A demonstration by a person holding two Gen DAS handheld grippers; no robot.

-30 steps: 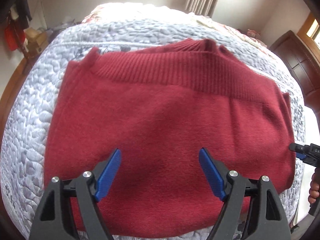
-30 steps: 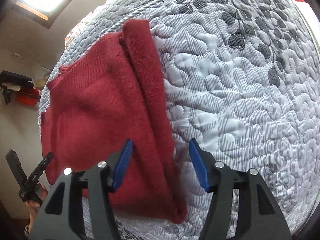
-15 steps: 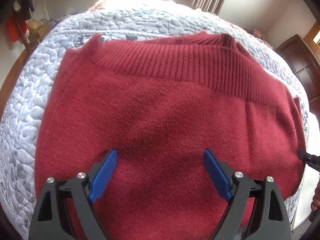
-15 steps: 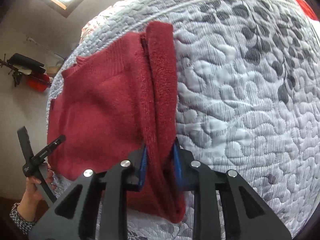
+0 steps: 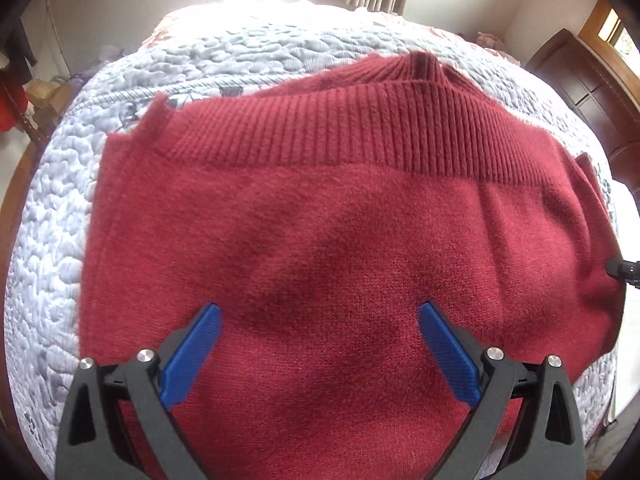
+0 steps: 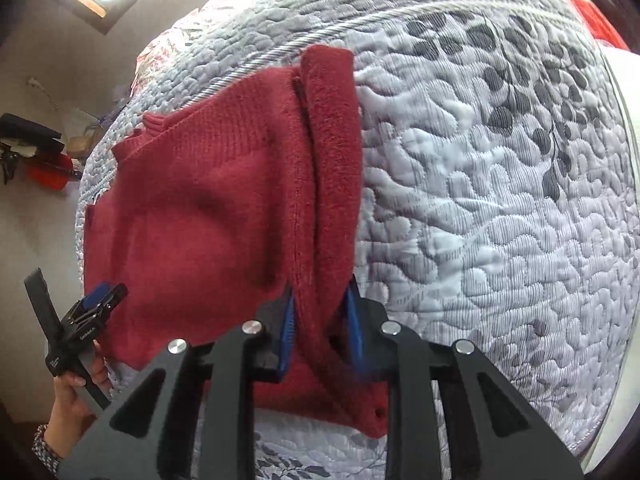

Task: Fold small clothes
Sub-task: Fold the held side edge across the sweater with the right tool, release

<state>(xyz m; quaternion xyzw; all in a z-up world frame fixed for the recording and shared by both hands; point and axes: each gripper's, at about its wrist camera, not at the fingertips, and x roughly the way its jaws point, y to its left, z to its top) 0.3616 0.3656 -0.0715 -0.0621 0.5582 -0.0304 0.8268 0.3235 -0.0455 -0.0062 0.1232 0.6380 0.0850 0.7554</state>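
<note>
Since a second ago my right gripper (image 6: 320,314) has gone from wide open around the sweater's side fold to clamped on it; the left gripper (image 5: 318,344) has pushed in lower over the cloth, jaws unchanged.

Status:
- Red sweater (image 5: 340,240) lies on the quilted bed cover (image 6: 500,200), near its front edge. Ribbed hem band (image 5: 360,136) is folded up so it runs across the far part of the pile, with the collar poking out behind it.
- Right jaws: nearly closed, blue pads (image 6: 287,332) pinching the thick folded right edge (image 6: 332,160) of the sweater. That edge looks like a doubled-over layer, sleeve or side panel, can't tell which.
- Left jaws: spread wide, holding nothing. Blue pads sit over the middle of the body panel. Whether they touch the knit I can't tell. From the right wrist view the left gripper shows at the sweater's near left corner, the person's hand (image 6: 76,396) on its handle.

Progress, my read: partway. Sleeves seem tucked in and at least one lengthwise fold is made, so the garment is already a rough rectangle. Left to do: carry the gripped right edge across or over to halve the pile, then flatten and square it. Left side has no grip yet, so I'd expect it to pin or pick the opposite edge first.

Risk: thick knit layers may slip apart if I lift from one side only.
</note>
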